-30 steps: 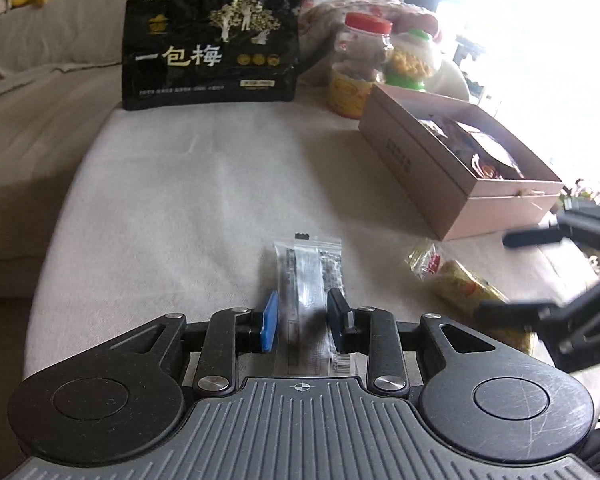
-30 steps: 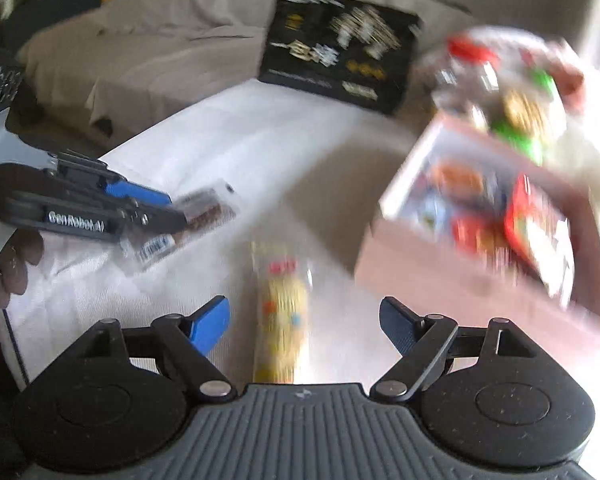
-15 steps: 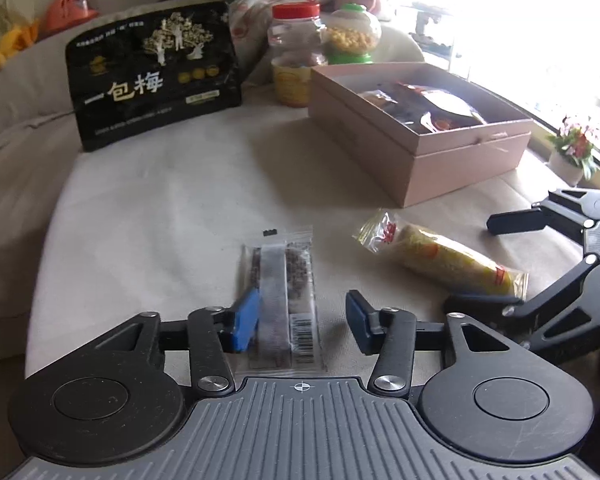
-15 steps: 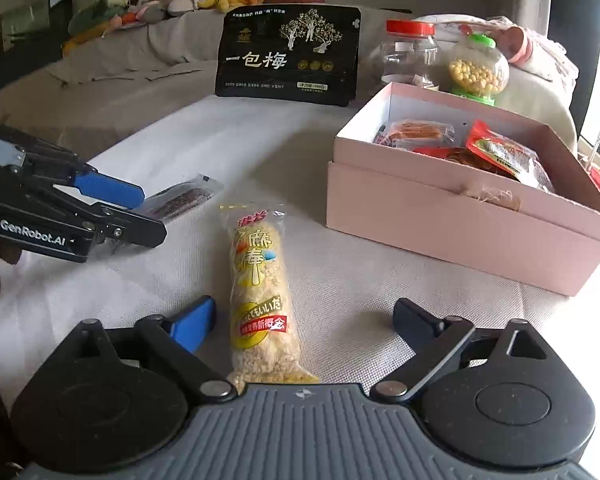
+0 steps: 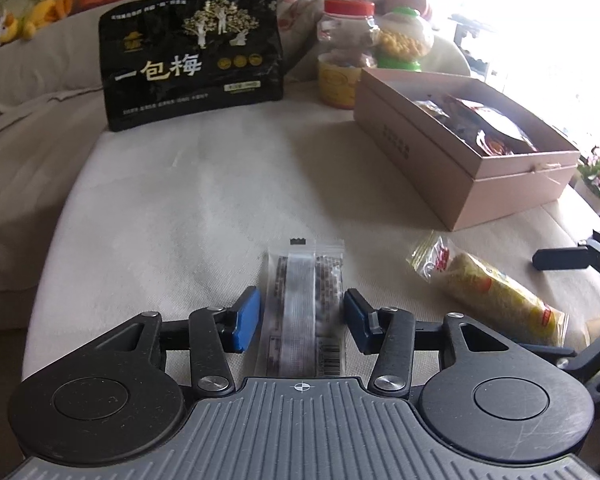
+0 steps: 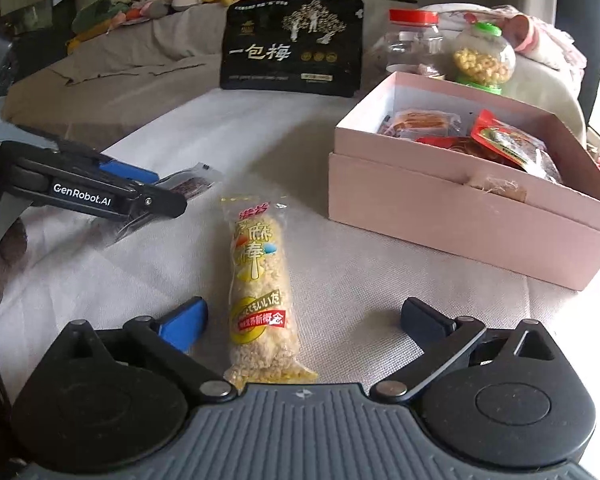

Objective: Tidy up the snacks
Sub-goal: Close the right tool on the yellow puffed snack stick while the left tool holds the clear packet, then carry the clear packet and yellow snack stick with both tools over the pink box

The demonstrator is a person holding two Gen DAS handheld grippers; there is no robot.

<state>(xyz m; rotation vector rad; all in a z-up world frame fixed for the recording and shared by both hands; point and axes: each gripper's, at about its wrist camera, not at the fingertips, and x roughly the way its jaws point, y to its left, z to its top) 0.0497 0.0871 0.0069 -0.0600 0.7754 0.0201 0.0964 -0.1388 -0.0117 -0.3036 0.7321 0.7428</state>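
Left gripper (image 5: 302, 318) closing around clear dark snack packet (image 5: 306, 304) (pads not touching); right gripper (image 6: 302, 320) opening wide, straddling yellow puffed-rice bar (image 6: 260, 280).

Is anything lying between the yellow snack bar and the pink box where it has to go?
Nothing visible. The yellow snack bar lies on bare cloth between the right gripper's opening jaws, and only cloth separates it from the pink box, whose top is open.
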